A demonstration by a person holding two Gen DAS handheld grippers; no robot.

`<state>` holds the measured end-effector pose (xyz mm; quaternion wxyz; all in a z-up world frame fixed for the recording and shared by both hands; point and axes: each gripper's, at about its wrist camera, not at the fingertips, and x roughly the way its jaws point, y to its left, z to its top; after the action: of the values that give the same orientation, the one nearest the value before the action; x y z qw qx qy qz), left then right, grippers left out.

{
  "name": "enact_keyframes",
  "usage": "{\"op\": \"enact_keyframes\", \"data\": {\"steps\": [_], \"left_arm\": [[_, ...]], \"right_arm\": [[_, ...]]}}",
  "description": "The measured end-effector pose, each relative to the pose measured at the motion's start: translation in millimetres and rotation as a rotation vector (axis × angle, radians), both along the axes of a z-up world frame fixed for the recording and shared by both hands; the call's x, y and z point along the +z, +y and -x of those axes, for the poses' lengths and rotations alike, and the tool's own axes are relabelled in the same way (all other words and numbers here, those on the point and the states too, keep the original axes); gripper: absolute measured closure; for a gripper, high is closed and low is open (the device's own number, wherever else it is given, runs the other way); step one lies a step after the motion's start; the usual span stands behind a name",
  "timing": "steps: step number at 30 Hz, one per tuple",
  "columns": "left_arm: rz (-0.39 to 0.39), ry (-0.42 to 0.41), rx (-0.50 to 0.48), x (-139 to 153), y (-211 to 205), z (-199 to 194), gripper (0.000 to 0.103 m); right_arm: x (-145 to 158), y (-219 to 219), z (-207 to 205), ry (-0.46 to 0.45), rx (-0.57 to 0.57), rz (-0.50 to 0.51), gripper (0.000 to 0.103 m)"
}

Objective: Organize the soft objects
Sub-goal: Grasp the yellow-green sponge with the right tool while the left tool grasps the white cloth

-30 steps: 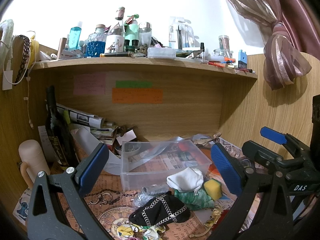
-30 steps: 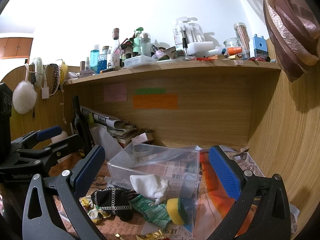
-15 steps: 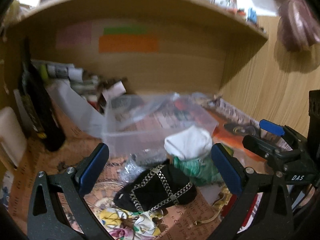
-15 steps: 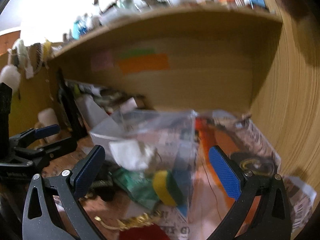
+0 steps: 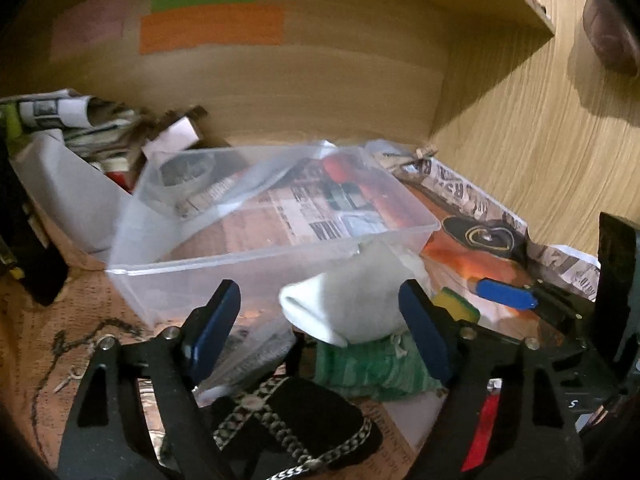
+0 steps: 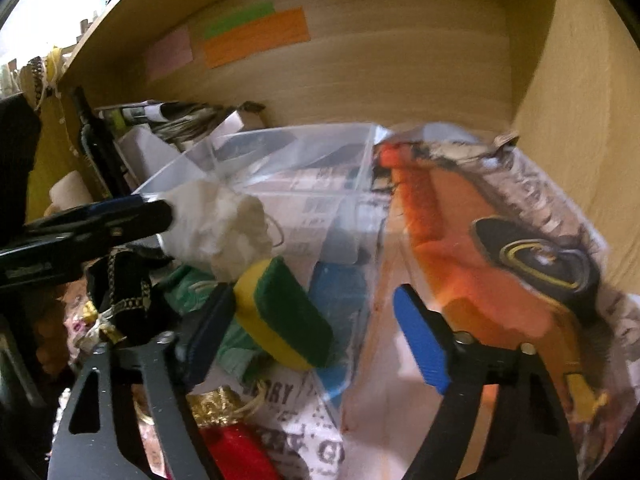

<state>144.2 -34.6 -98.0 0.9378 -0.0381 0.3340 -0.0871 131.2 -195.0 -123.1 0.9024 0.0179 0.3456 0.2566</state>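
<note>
We see a white sock (image 5: 352, 304) lying between the spread fingers of the left gripper (image 5: 320, 332), just in front of the clear plastic bin (image 5: 272, 264).

The sock rests on a green cloth (image 5: 372, 368), with a black chain-trimmed pouch (image 5: 304, 420) nearer to us and a yellow-and-green sponge (image 6: 284, 312) to its right. We find the right gripper (image 6: 316, 336) held apart around that sponge, its left pad beside the sponge's yellow end, its right pad clear of it. Neither claw grips anything. Printed newspaper (image 6: 520, 240) covers the desk under the bin, and coloured sticky notes (image 5: 212, 24) sit on the wooden back panel.
</note>
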Motion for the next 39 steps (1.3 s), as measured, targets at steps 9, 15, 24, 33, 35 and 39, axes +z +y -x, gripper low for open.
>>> {"op": "enact_keyframes", "data": {"steps": [9, 15, 24, 33, 35, 39], "left_arm": [[0.01, 0.018, -0.04, -8.2, -4.9, -4.5, 0.069], [0.034, -0.008, -0.041, 0.4, -0.3, 0.7, 0.082], [0.086, -0.099, -0.038, 33.4, 10.3, 12.3, 0.086], [0.104, -0.218, 0.033, 79.0, 39.9, 12.5, 0.086], [0.1, -0.232, 0.053, 84.9, 49.3, 7.8, 0.086], [0.058, -0.228, 0.103, 88.7, 64.2, -7.5, 0.086]], "right_arm": [[-4.1, 17.1, -0.3, 0.022, 0.094, 0.001, 0.066], [3.2, 13.1, -0.5, 0.004, 0.076, -0.017, 0.079], [31.9, 2.1, 3.1, -0.077, 0.031, -0.055, 0.08], [72.4, 6.1, -4.8, -0.197, 0.025, -0.083, 0.08], [79.9, 10.3, -10.5, -0.215, 0.034, -0.09, 0.08], [89.5, 19.6, -21.8, -0.236, 0.052, -0.093, 0.08]]}}
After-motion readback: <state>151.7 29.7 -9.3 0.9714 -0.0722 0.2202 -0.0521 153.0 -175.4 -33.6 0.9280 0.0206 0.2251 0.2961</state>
